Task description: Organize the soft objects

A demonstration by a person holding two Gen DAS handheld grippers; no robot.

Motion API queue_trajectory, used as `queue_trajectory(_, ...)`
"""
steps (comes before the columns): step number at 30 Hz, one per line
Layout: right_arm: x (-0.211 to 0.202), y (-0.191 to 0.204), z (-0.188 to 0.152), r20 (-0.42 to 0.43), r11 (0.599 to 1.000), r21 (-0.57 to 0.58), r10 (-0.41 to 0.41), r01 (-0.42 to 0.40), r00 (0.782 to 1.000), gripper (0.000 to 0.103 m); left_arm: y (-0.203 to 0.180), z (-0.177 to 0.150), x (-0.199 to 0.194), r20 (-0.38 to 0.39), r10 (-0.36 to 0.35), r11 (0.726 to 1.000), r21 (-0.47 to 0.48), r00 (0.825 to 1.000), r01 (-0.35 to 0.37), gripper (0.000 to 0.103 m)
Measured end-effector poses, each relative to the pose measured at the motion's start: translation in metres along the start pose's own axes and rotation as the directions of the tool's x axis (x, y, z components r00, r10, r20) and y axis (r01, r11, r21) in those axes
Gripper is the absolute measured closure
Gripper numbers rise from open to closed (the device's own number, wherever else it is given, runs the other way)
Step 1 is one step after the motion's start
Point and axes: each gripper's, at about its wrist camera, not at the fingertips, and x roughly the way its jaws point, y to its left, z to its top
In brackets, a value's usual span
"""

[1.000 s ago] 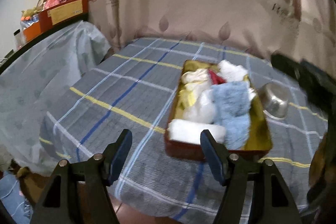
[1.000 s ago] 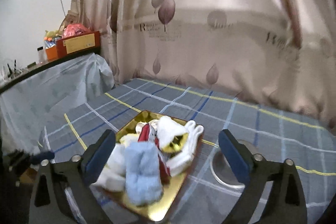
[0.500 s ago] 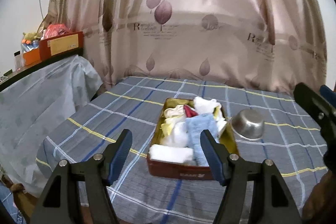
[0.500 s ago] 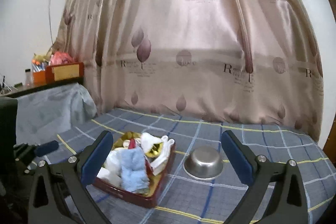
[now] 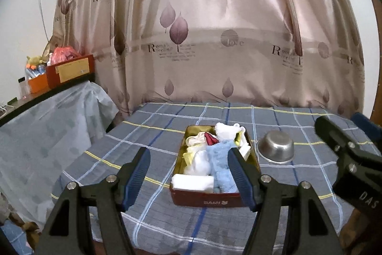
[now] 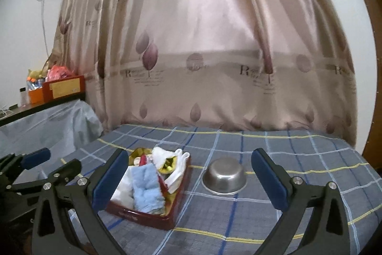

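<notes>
A dark red tin [image 5: 205, 200] with a gold inside sits on the plaid bed; it also shows in the right wrist view [image 6: 143, 219]. It holds soft cloths: a light blue towel [image 5: 222, 164] [image 6: 146, 188], a folded white cloth [image 5: 192, 182], a red piece [image 5: 211, 139] and white and yellow socks [image 5: 229, 130]. My left gripper [image 5: 191, 173] is open and empty, held back from the tin's near end. My right gripper [image 6: 188, 181] is open and empty, above the bed's near edge; it shows at the right of the left wrist view [image 5: 343, 147].
An upturned steel bowl [image 5: 275, 146] [image 6: 224, 176] lies on the bed right of the tin. A pink leaf-print curtain [image 5: 214, 40] hangs behind the bed. A covered table [image 5: 47, 116] with red and orange boxes [image 5: 69, 69] stands at the left.
Both grippers have pulled back and tilted up from close over the tin, so the tin and bowl look smaller and farther. Both stayed open and empty.
</notes>
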Motion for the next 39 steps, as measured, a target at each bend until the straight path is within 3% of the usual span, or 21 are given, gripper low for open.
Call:
queue_trajectory(9, 0.008, 0.004, -0.016, -0.097, 0.999, -0.035, -0.028, 0.025, 0.995, 0.001, 0.012, -0.008, 0.006, -0.070, 0.017, 0.999, -0.047, 0.997, -0.020, 0.034)
queue_trajectory(16, 0.000, 0.010, -0.018, -0.080, 0.998, -0.068, -0.018, 0.012, 0.997, 0.001, 0.013, -0.008, 0.008, -0.095, 0.035, 0.999, -0.033, 0.995, -0.038, 0.034)
queue_trajectory(21, -0.004, 0.009, -0.013, -0.074, 0.999, -0.051, 0.000, -0.004, 0.997, 0.001, 0.012, -0.002, -0.011, -0.022, 0.073, 0.997, -0.024, 0.997, -0.074, 0.033)
queue_trajectory(24, -0.006, 0.008, -0.011, -0.069, 0.999, -0.043, 0.002, -0.005, 0.998, 0.001, 0.008, 0.001, -0.024, 0.021, 0.095, 0.995, -0.005, 0.995, -0.095, 0.021)
queue_trajectory(27, -0.008, 0.008, -0.009, -0.063, 0.999, -0.035, 0.006, -0.008, 0.998, 0.001, 0.005, 0.002, -0.030, 0.035, 0.058, 0.998, -0.001, 0.998, -0.058, 0.021)
queue_trajectory(35, -0.010, 0.008, -0.009, -0.062, 1.000, -0.021, 0.003, -0.004, 0.998, 0.001, 0.005, 0.002, -0.022, -0.028, -0.012, 1.000, -0.021, 1.000, 0.012, 0.021)
queue_trajectory(39, -0.011, 0.009, -0.009, -0.057, 1.000, -0.023, 0.003, -0.004, 0.998, 0.001, 0.005, 0.000, -0.020, -0.036, -0.006, 1.000, -0.017, 0.999, 0.006, 0.021)
